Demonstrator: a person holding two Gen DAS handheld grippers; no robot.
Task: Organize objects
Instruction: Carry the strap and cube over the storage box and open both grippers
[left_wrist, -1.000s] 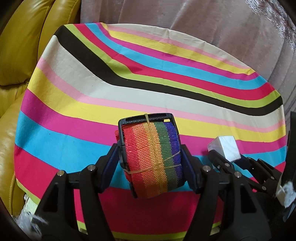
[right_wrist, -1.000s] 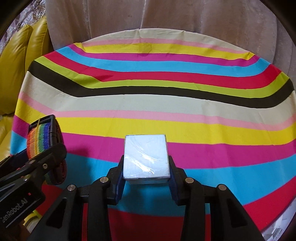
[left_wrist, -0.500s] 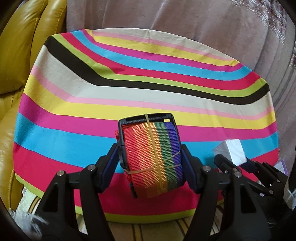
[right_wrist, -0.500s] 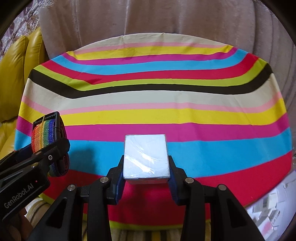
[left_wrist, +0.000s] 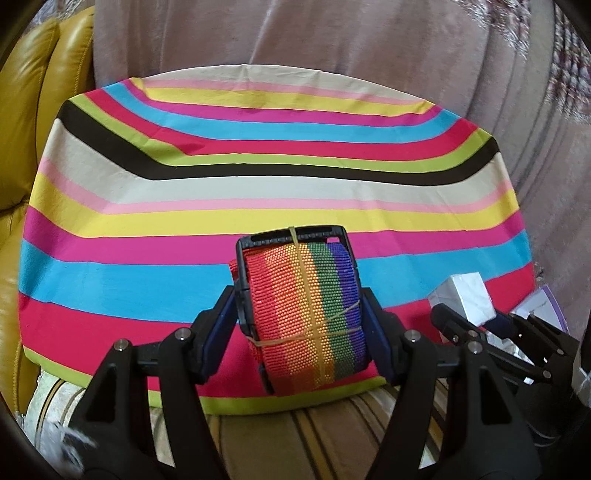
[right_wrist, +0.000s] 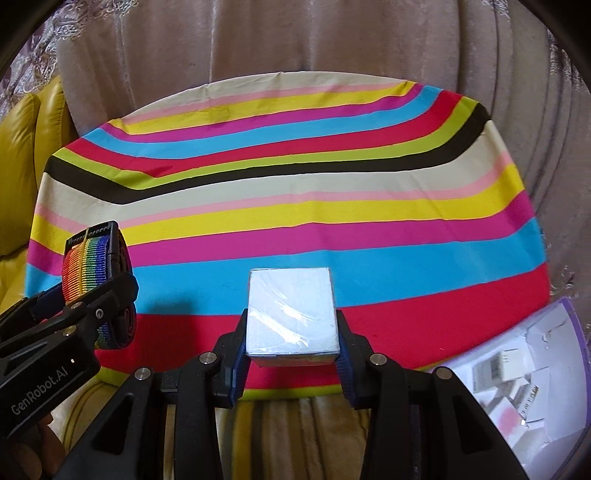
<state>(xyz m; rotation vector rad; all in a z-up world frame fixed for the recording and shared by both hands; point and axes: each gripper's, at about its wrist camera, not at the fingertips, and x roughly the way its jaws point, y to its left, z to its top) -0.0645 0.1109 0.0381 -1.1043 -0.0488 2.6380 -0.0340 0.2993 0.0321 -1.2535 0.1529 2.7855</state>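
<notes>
The rolled woven strap (left_wrist: 306, 314) was rainbow-striped; the plastic-wrapped box (right_wrist: 292, 312) white; the tabletop's cloth (right_wrist: 295, 206) multicoloured stripes.

Purple bin (right_wrist: 569, 373) cut off by frame edge — contents blurred.

striped tablecloth (right_wrist: 295, 192) on a round table, pale curtain (right_wrist: 295, 40) behind, yellow leather sofa (left_wrist: 22, 147) at left
</notes>
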